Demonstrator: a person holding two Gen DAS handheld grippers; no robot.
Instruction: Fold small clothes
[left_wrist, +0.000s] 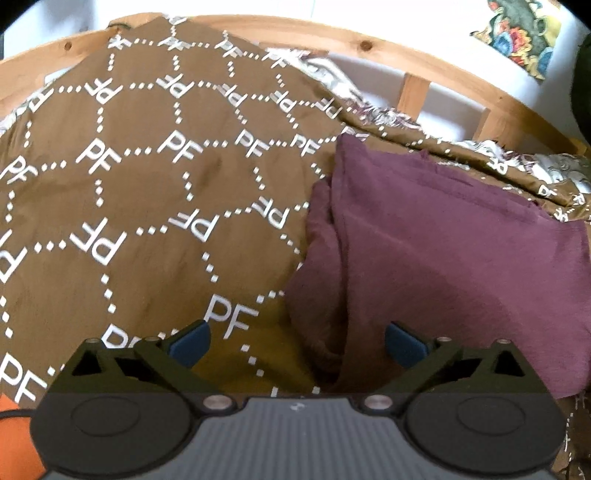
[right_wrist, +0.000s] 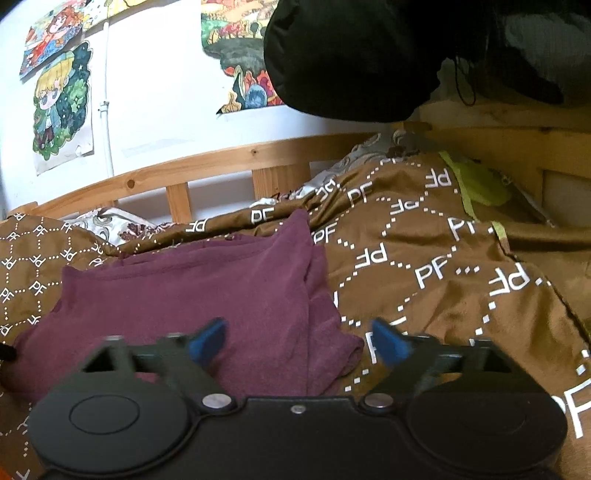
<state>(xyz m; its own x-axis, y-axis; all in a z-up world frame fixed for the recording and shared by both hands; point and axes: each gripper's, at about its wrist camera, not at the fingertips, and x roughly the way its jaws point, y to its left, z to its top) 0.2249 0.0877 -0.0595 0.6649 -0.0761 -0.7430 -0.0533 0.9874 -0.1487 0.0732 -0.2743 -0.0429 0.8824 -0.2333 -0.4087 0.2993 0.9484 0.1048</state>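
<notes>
Both tongs (left_wrist: 297, 341) (right_wrist: 299, 341) gape; maroon garment (left_wrist: 443, 258) unheld.

A bed fills the room's near side, spread with a brown cover (left_wrist: 140, 206) printed with white "PF" letters in dotted hexagons. Behind it runs a pale pine bed rail (right_wrist: 207, 162) with short upright slats, set against a white wall (right_wrist: 159, 92). Colourful cartoon posters (right_wrist: 61, 107) are stuck to that wall beside a thin white pipe (right_wrist: 107, 110). A bulky black bundle (right_wrist: 354, 59) hangs over the wooden corner on the right. Soft, even light.
</notes>
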